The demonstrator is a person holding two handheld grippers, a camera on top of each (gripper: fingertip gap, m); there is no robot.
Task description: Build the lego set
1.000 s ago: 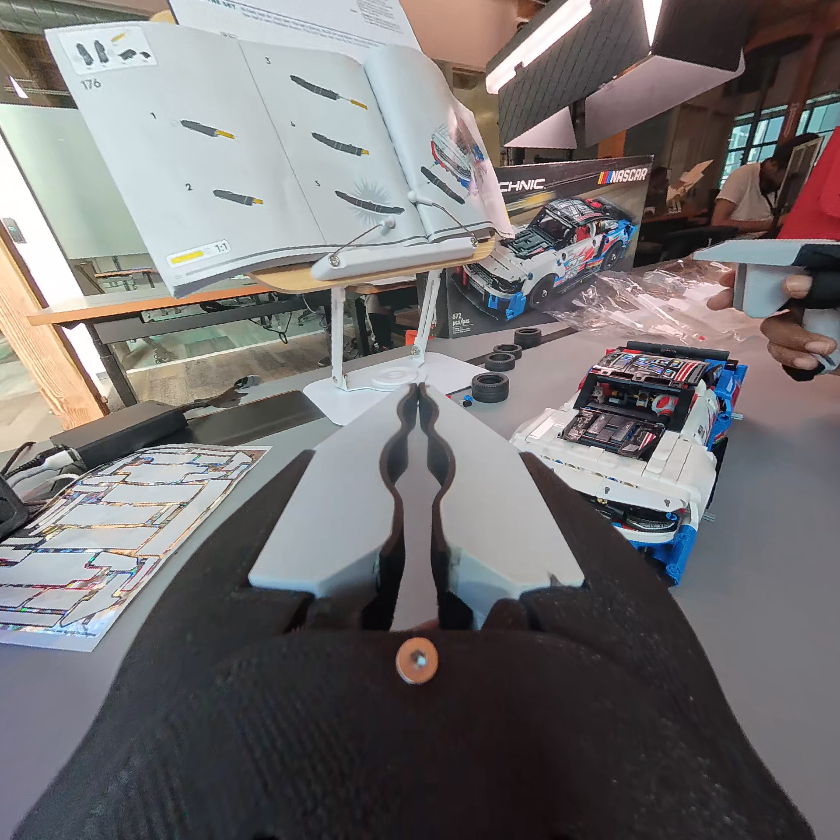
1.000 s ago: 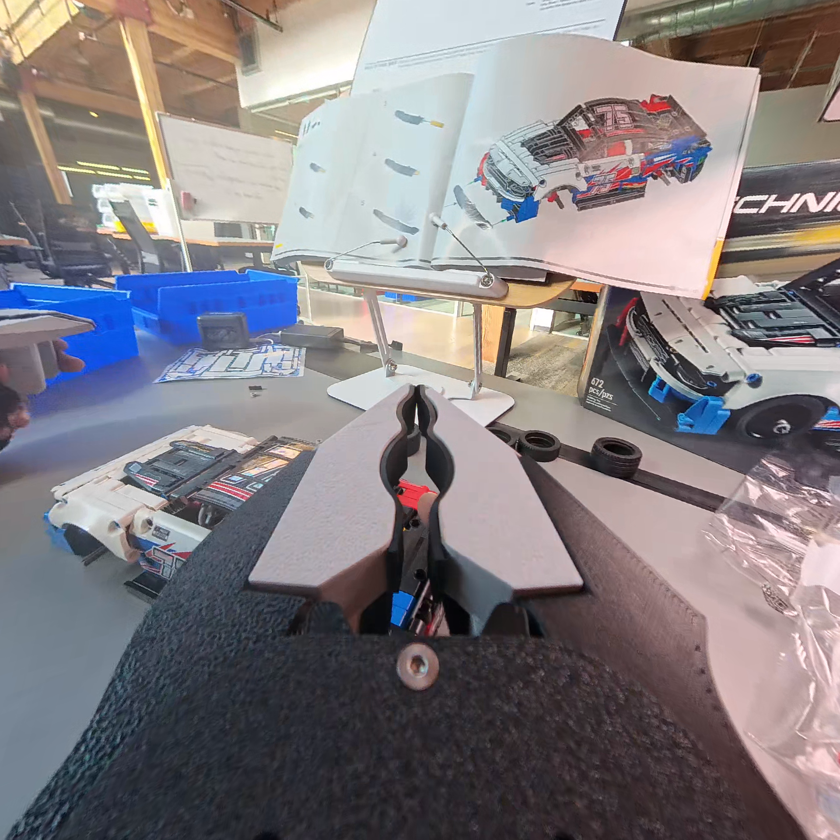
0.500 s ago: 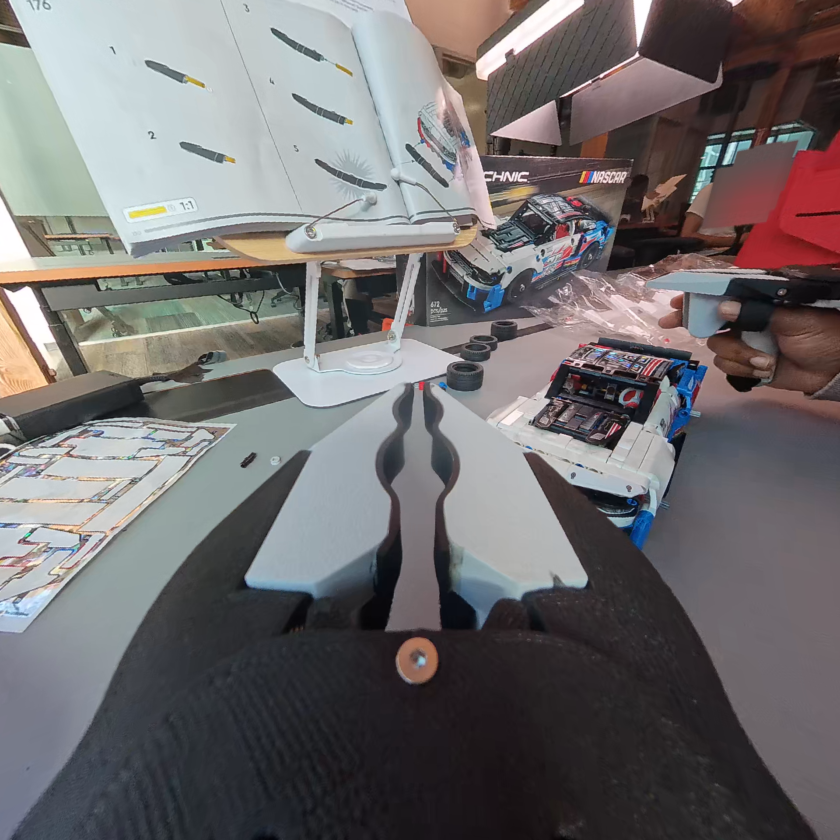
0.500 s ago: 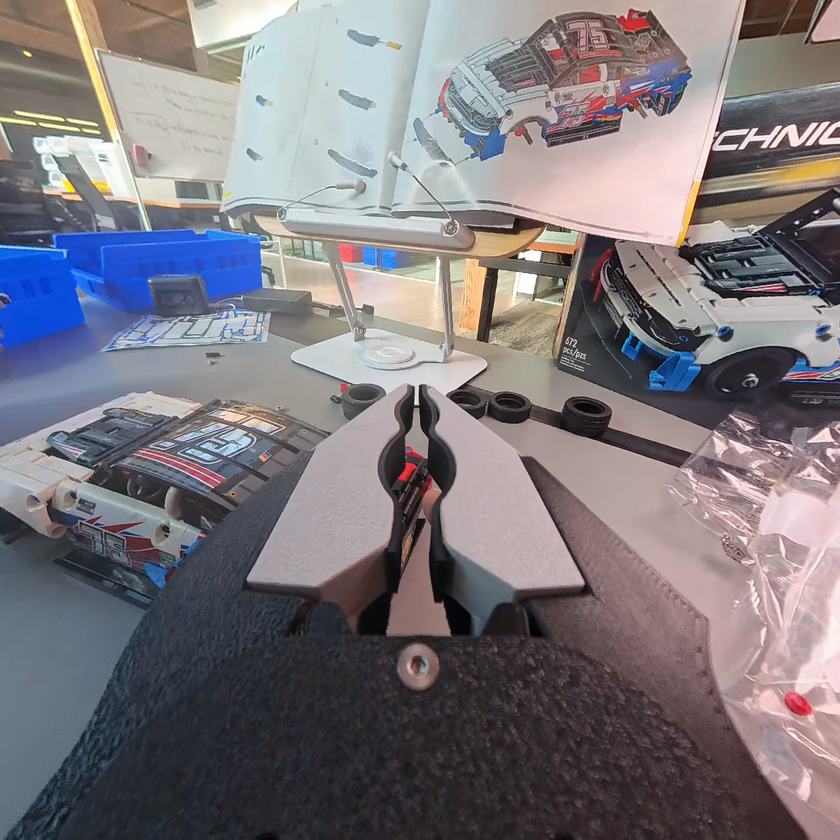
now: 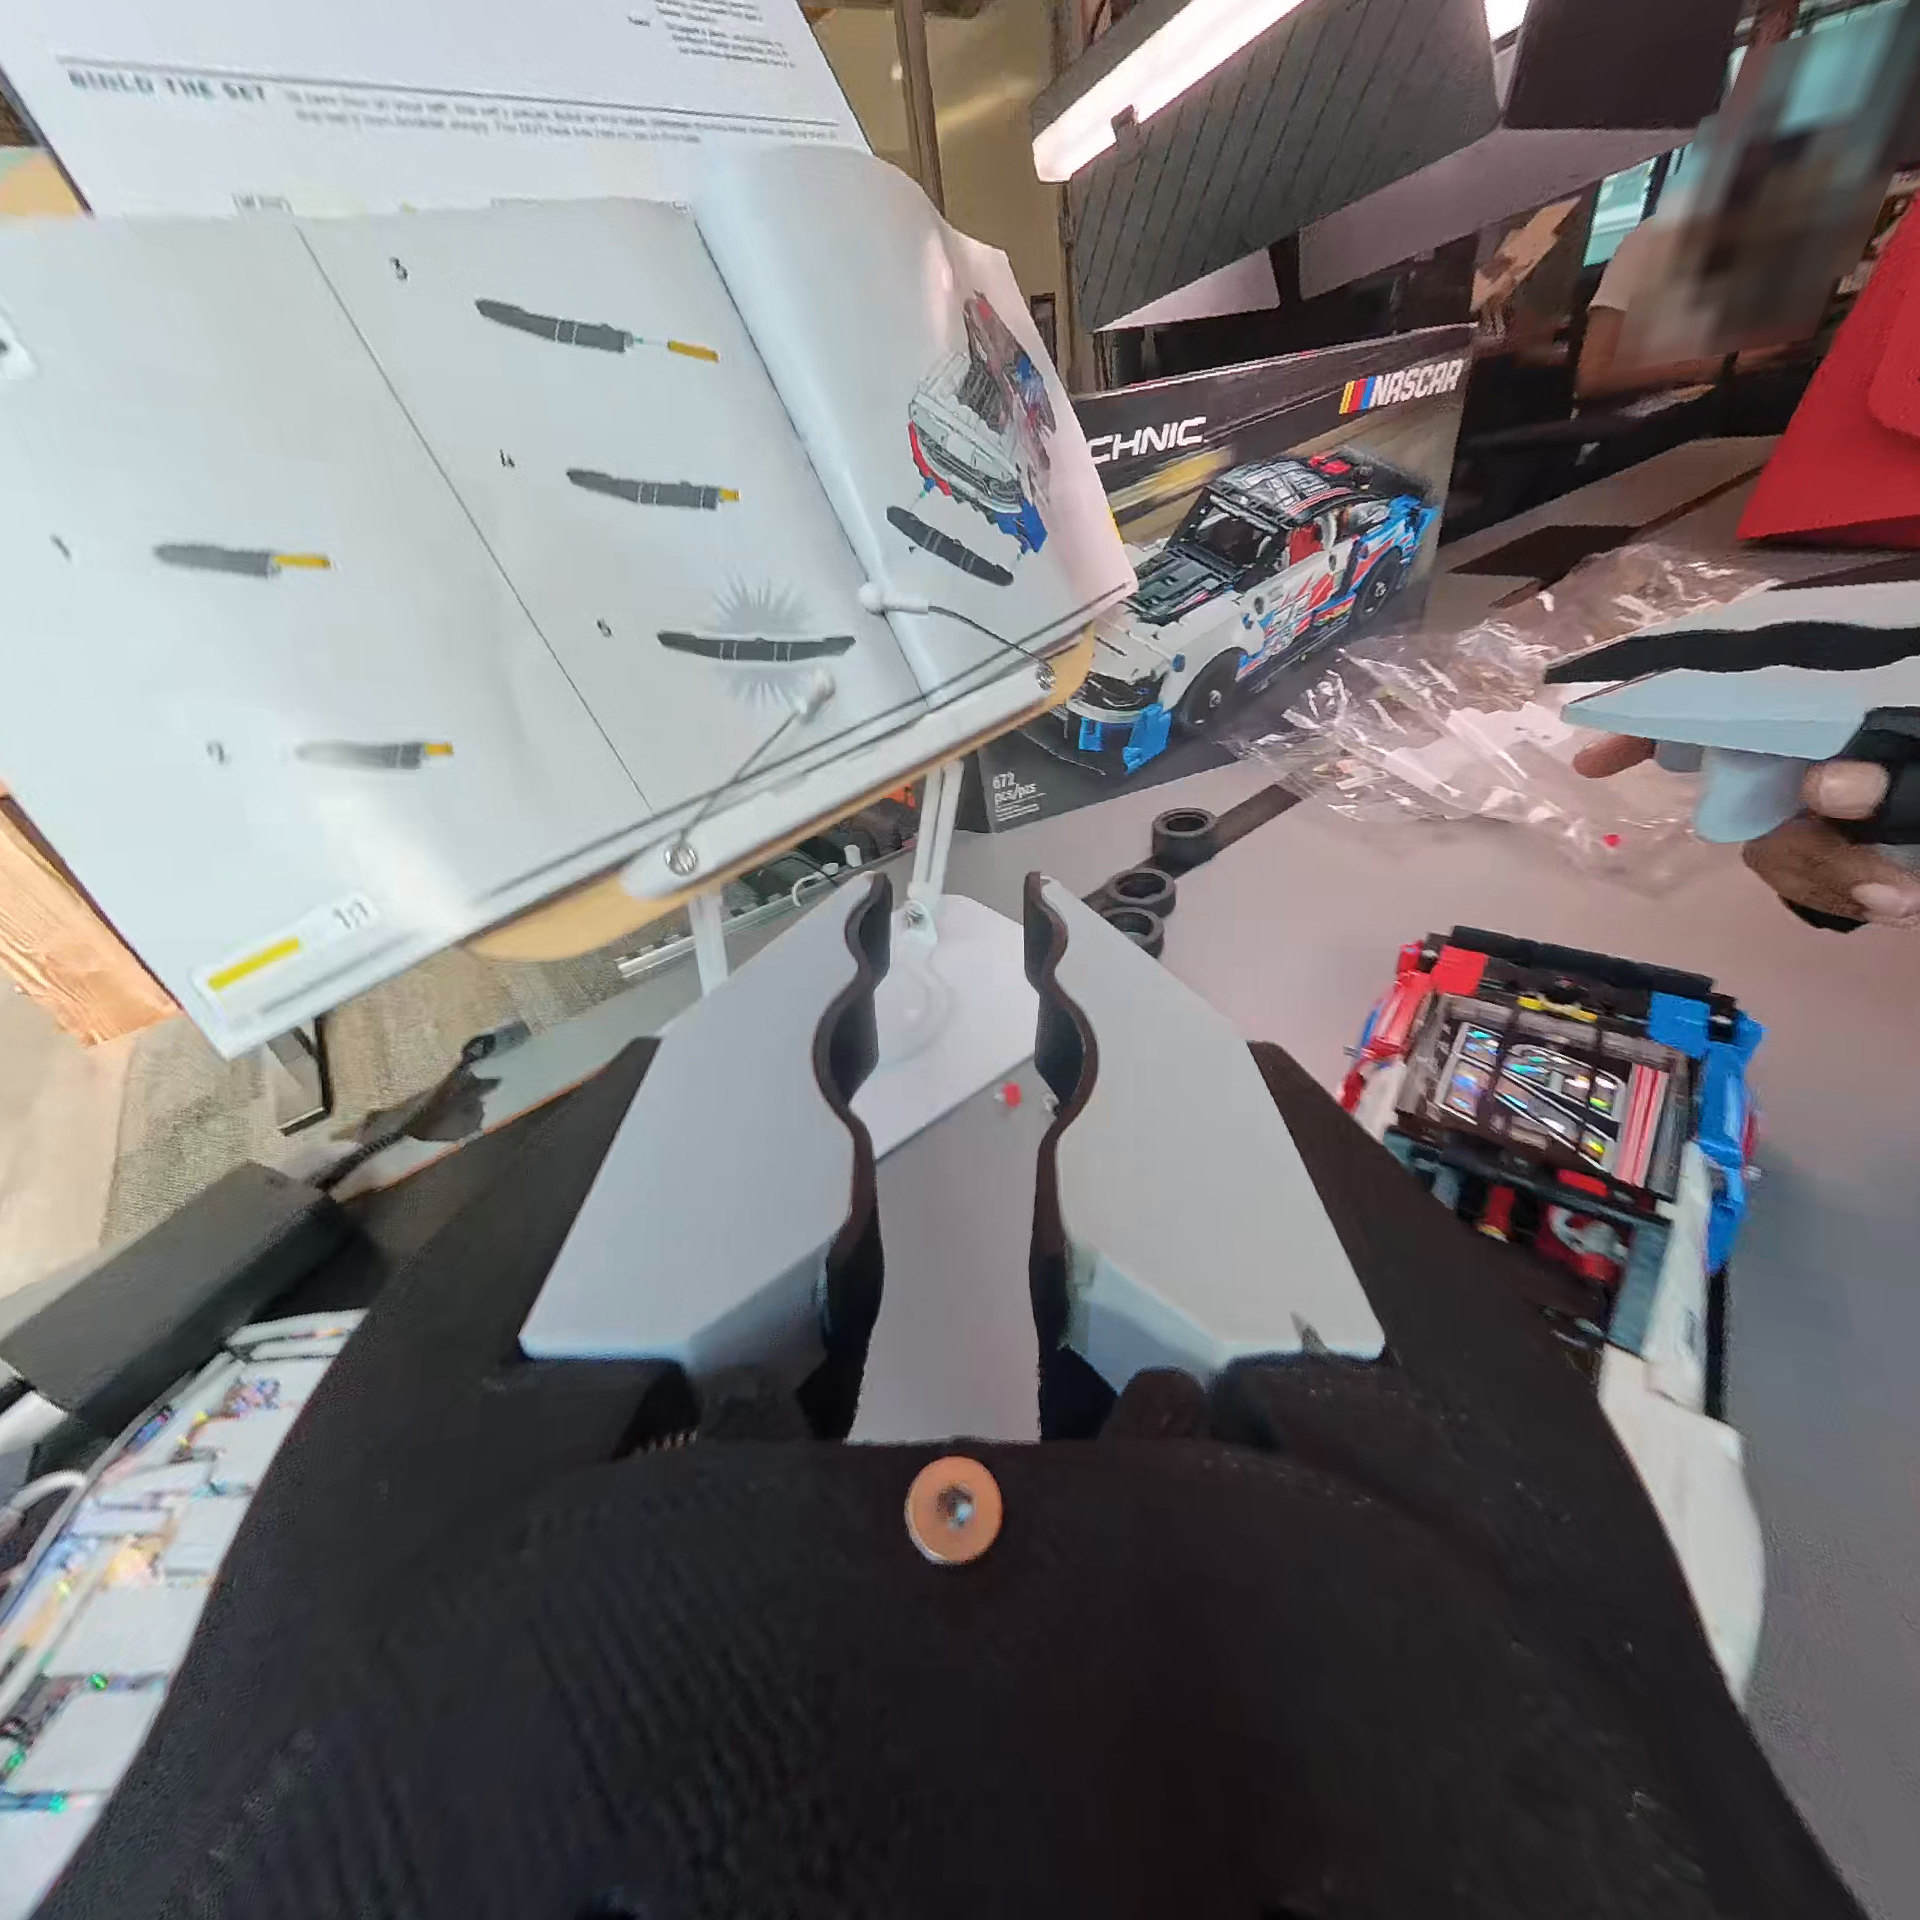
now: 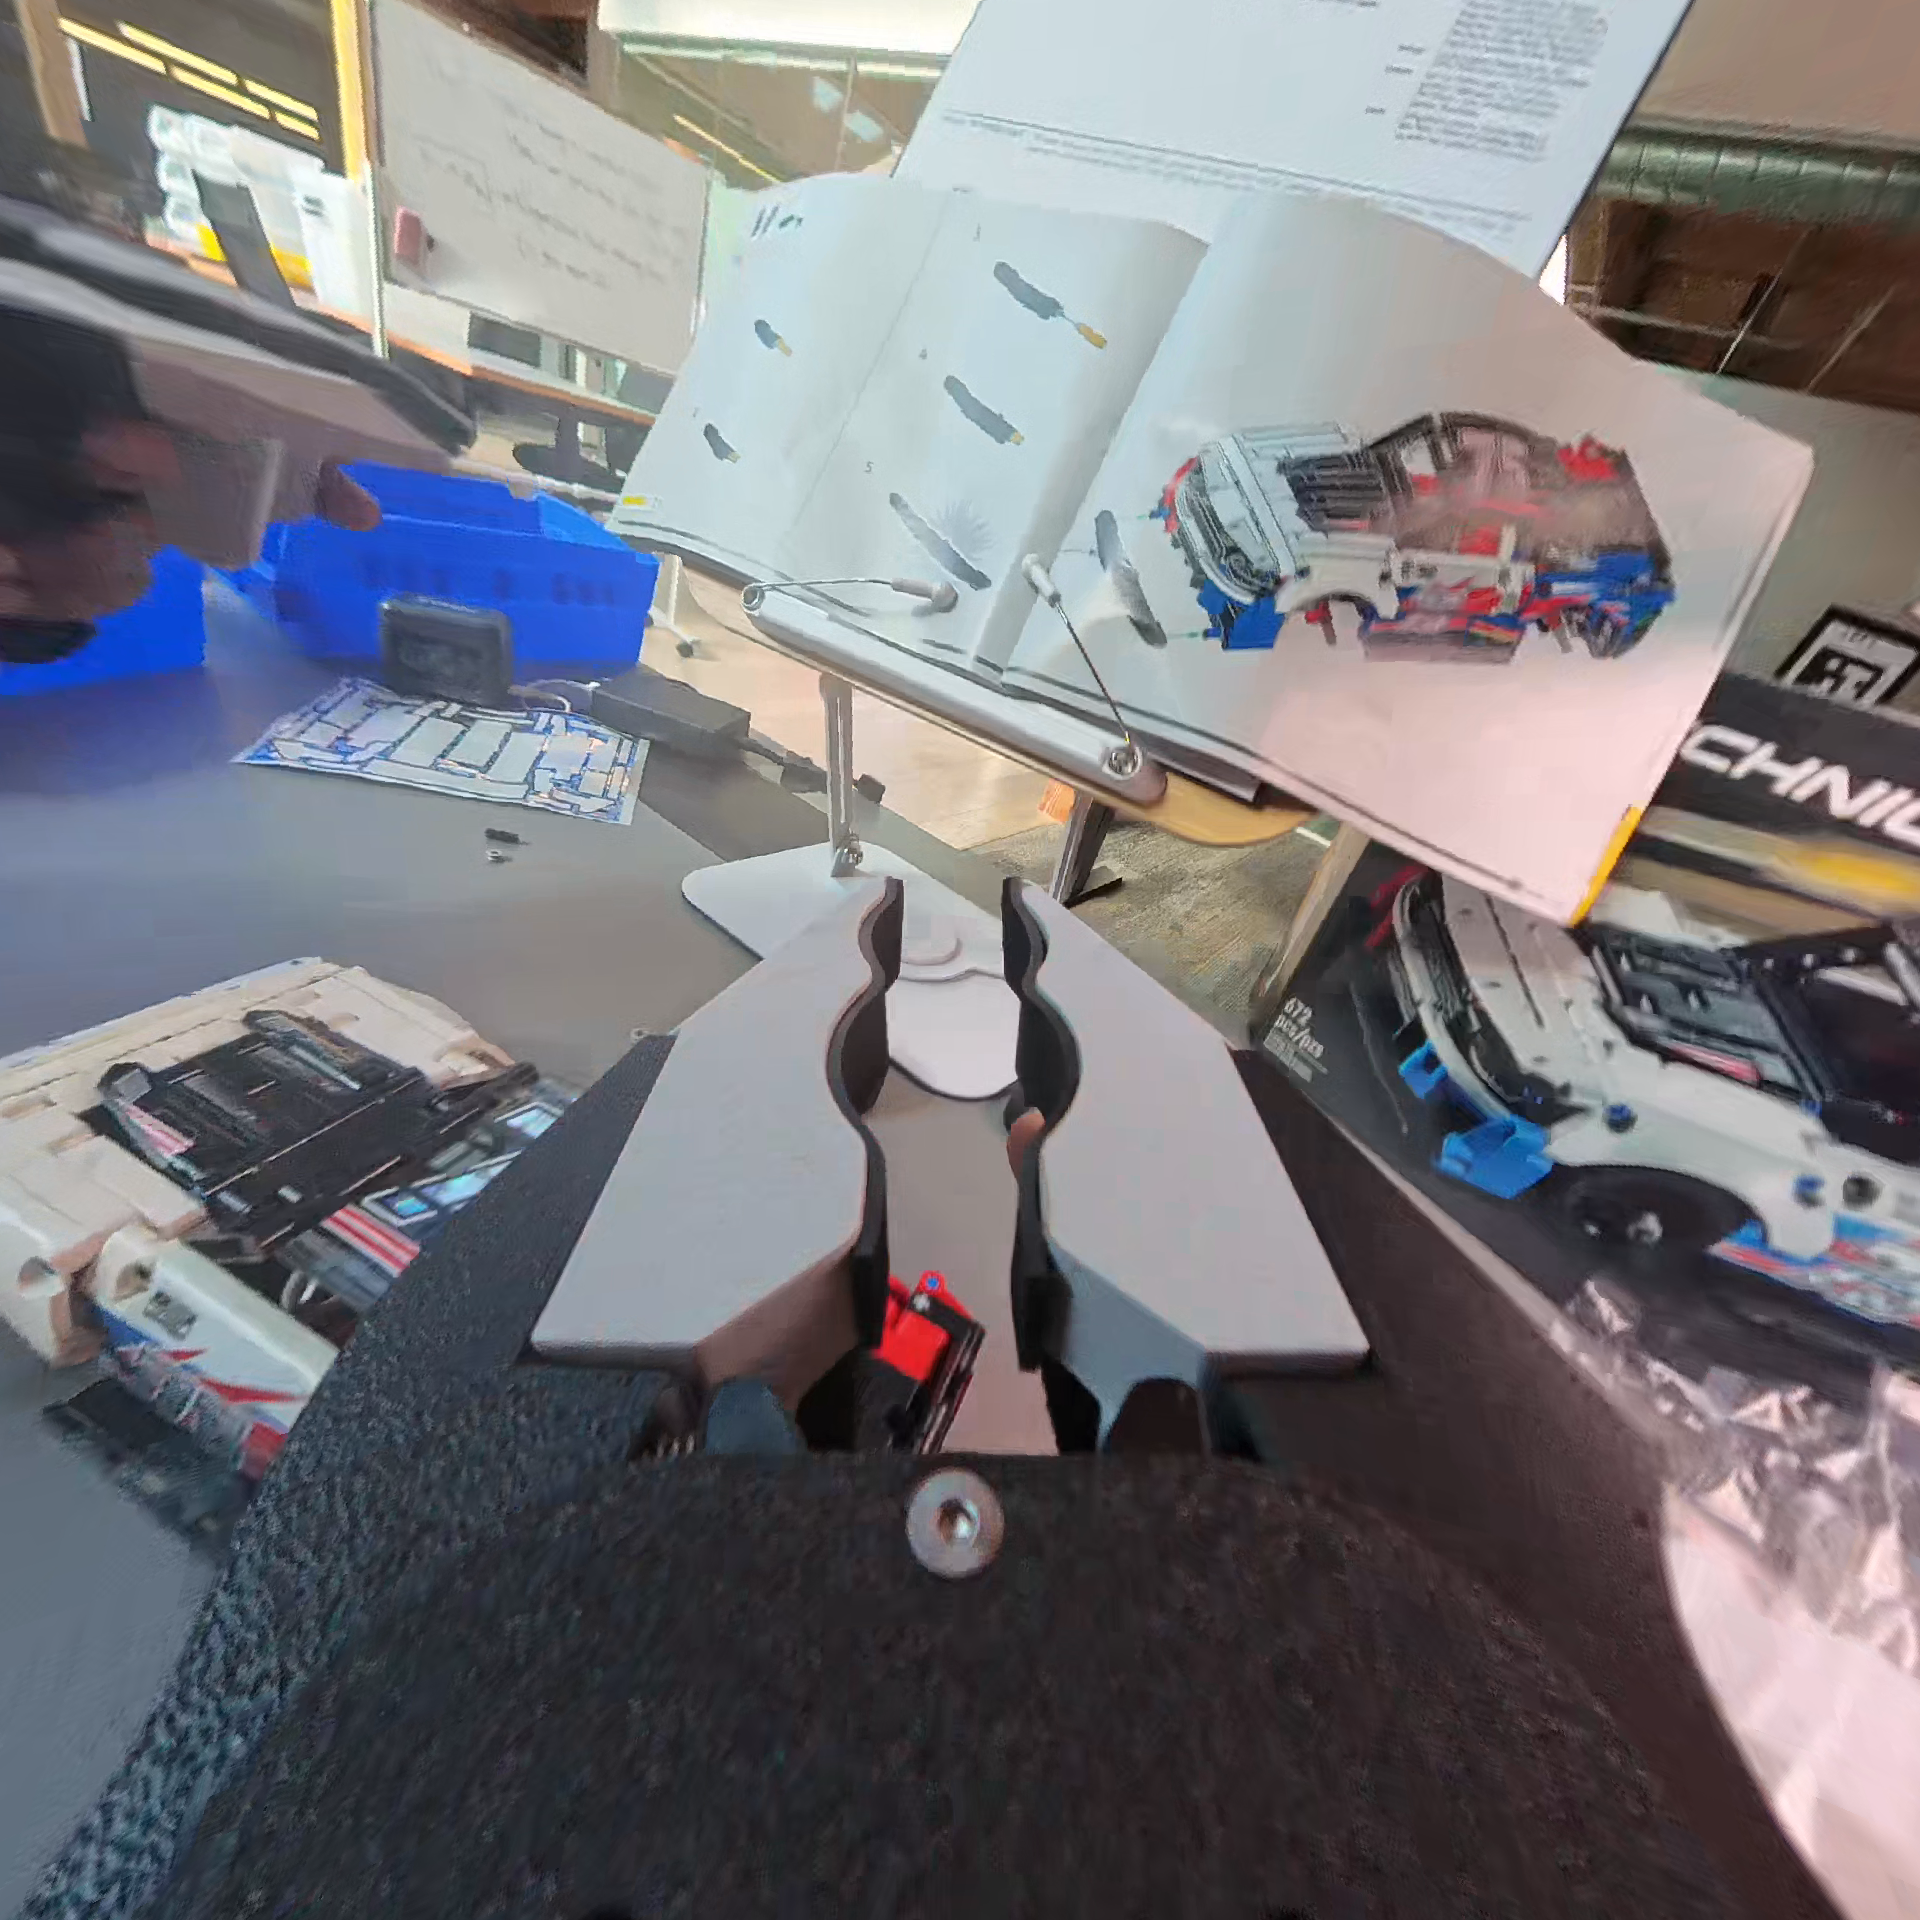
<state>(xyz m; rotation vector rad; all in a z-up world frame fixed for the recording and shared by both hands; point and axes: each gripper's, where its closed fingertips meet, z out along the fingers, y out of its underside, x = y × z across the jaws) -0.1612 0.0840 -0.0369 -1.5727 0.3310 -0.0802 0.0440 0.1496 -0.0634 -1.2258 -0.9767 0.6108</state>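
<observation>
lego car (image 5: pixel 1558 1101) sits on the grey table (image 5: pixel 1818 1455), body mostly built, four loose tyres (image 5: pixel 1138 894) unfitted near the stand. left gripper (image 5: pixel 954 904) and right gripper (image 6: pixel 951 914): jaws parted, empty. likely between steps, consulting the manual (image 6: pixel 1039 436); next move calls for fetching a part. box (image 5: pixel 1278 561) carries branding, not transcribed.

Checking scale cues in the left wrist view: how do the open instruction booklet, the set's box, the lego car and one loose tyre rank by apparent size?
1. instruction booklet, nearest, so inflated
2. box
3. lego car, close to the box; unsure
4. tyre
</observation>
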